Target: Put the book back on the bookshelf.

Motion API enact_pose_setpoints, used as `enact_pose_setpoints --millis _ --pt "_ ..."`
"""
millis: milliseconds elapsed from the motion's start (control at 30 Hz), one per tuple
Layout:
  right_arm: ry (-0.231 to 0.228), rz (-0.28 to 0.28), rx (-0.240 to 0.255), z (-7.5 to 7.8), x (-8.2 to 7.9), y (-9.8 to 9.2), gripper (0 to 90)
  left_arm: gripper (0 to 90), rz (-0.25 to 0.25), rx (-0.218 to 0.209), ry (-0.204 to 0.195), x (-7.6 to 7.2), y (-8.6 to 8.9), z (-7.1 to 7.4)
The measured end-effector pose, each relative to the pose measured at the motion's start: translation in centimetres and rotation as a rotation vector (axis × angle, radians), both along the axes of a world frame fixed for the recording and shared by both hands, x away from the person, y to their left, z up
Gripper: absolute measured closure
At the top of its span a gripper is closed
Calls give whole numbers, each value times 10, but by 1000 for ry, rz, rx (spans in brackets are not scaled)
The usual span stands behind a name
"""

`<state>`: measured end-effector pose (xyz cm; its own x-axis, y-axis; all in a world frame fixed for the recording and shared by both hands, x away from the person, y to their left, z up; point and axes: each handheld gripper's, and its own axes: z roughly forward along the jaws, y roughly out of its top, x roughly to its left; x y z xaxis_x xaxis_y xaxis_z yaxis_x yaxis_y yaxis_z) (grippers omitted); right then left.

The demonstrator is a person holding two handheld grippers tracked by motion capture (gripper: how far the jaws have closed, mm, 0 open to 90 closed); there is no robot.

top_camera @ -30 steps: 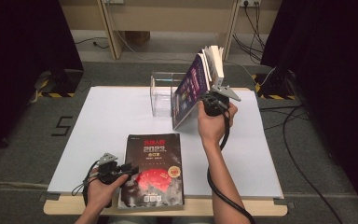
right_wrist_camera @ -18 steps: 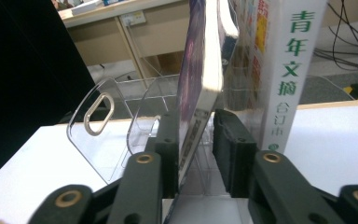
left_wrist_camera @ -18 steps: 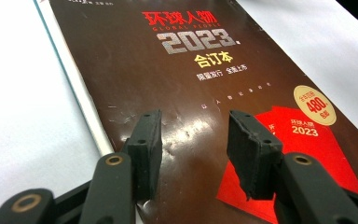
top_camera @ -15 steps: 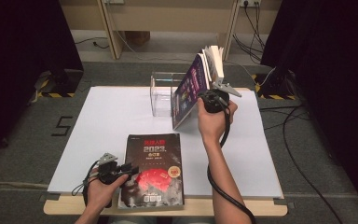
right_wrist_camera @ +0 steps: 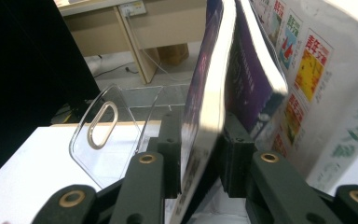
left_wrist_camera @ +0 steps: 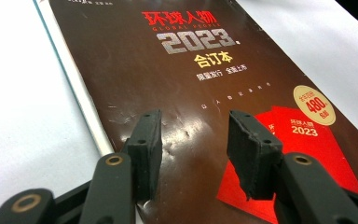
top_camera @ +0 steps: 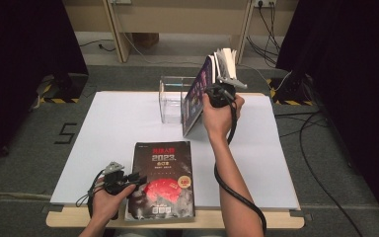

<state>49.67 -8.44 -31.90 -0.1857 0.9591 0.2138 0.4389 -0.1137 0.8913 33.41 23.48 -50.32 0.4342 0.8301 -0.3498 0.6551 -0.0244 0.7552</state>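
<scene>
- The person's right forearm reaches up the table from the near edge, wrist bent, with the right gripper raised over the far middle of the white table.
- The right gripper is clamped on a purple-covered magazine, which stands tilted with its lower corner close to the white surface, just beside the clear acrylic holder.
- In the right gripper view the two black jaws sit on either side of the magazine's edge, pads against its covers; they have just been easing apart a little, with the magazine between them.
- More books or magazines stand fanned just behind the held one; in the right gripper view at least two show, one purple and one with coloured cover panels. The exact count I cannot tell.
- The left hand rests low at the near left of the table, holding the left gripper level and pointed at a dark magazine.
- The left gripper's jaws stand apart, clamped on nothing; in the left gripper view they hover just over the near part of the cover.
- That dark "2023" magazine lies flat at the near middle of the table, its near edge at the table's edge; one of these.
- One acrylic holder, with an oval handle slot in its side wall.
</scene>
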Motion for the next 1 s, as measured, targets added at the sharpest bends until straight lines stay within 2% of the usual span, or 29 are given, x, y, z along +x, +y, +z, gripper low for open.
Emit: enact_pose_setpoints --millis 233,433,500,767,1000 --pt "43 -2 12 3 19 0 743 544 -1 -1 -1 0 0 0" --pt "86 -30 14 5 31 1 815 544 -2 0 -2 0 0 0" --pt "89 -31 29 6 32 1 827 544 -3 1 -2 0 0 0" --pt "-4 2 31 5 32 7 832 545 -5 0 -2 0 0 0" --pt "-91 1 20 13 35 13 832 545 -8 -1 -3 1 0 0"
